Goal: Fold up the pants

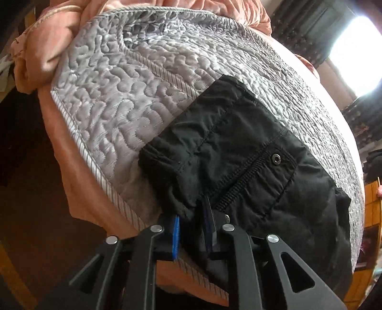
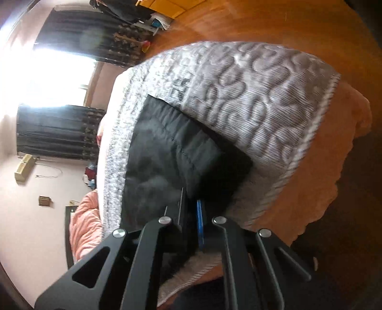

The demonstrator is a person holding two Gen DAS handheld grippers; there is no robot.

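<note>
Black pants (image 1: pixel 241 155) lie folded on a grey quilted bedspread (image 1: pixel 114 100), with a zipper and a metal snap button (image 1: pixel 277 158) showing. My left gripper (image 1: pixel 193 221) is shut on the near edge of the pants, beside the zipper. In the right wrist view the pants (image 2: pixel 172 152) lie on the same bedspread (image 2: pixel 250 95). My right gripper (image 2: pixel 191 214) is shut on their near edge, close to the bed's edge.
A peach blanket (image 1: pixel 43 54) is bunched at the far side of the bed and hangs below the bedspread (image 2: pixel 322 167). A bright window (image 2: pixel 43 71) with dark curtains (image 2: pixel 55 131) and a wooden floor (image 2: pixel 238 21) lie beyond the bed.
</note>
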